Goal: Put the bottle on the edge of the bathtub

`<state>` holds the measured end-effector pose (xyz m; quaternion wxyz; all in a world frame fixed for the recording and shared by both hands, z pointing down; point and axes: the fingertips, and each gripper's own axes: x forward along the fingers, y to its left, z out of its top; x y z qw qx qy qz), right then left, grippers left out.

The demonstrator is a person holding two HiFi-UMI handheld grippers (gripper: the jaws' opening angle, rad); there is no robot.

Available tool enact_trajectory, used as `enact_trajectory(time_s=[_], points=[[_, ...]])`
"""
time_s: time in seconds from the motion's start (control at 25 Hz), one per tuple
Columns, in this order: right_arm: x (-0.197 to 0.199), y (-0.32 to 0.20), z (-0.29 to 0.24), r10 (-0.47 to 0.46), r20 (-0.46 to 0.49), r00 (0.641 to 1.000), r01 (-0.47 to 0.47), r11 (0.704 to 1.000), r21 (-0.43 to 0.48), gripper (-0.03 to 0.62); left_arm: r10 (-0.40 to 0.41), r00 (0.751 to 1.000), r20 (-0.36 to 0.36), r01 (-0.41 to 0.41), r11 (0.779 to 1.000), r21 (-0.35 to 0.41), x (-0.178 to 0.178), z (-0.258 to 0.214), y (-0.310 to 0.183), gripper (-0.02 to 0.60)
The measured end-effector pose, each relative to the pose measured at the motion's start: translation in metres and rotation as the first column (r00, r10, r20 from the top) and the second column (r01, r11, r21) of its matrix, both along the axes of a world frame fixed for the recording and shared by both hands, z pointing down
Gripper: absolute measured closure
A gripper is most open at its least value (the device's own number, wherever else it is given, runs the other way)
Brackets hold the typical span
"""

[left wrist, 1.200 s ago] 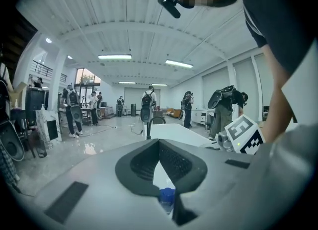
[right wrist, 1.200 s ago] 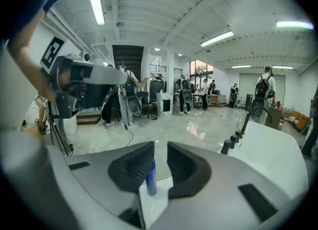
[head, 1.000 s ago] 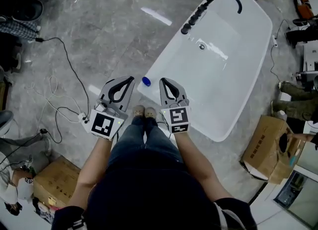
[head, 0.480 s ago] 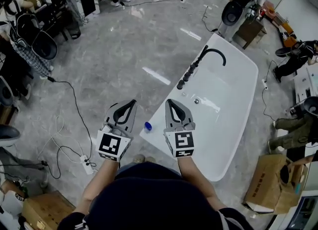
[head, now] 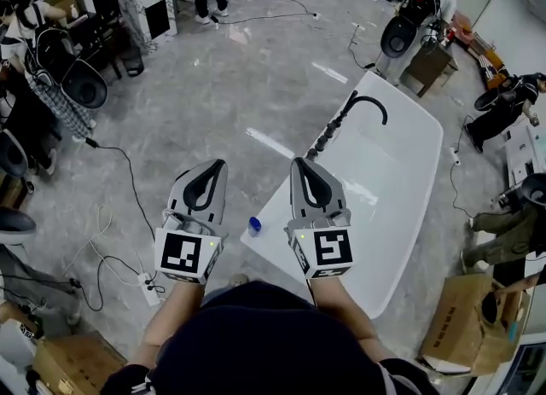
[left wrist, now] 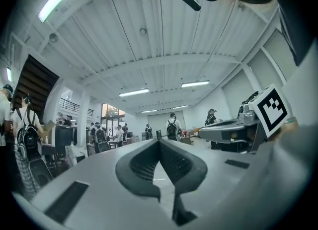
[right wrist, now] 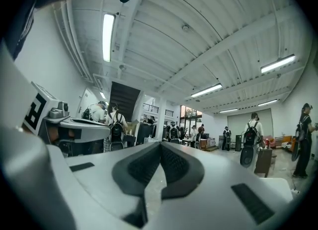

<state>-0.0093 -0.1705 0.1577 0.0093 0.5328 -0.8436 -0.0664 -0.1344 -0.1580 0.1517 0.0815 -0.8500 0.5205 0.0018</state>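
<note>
Bottle (head: 254, 225) on near corner of bathtub (head: 401, 206) rim

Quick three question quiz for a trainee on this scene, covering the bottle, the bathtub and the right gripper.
1. True or false: the bottle stands on the rim of the bathtub.
2. Pick one: what do the fingers of the right gripper hold? A the bottle, B nothing, C a cable.
3. Short answer: what colour is the bottle's cap?

Key: 1 true. 2 B; the fingers are shut with nothing between them. 3 blue.
</note>
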Motion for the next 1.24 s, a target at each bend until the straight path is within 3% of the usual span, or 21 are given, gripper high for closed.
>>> enact_trajectory(time_s=[0.6,1.24], points=[[-0.006,0.012,-0.001,-0.034,-0.006,0.999,0.034,0.999,-0.01,0.567,-0.006,1.0,0.015,0.006,1.0,-0.013,0.003,0.002,0.009,0.558],[0.006,0.039,0.009,-0.069,0.018,0.997,0.068,0.998,0.011,0.568,-0.019,1.0,0.008,0.019,0.999,0.025,0.021,0.006,0.04,0.558]])
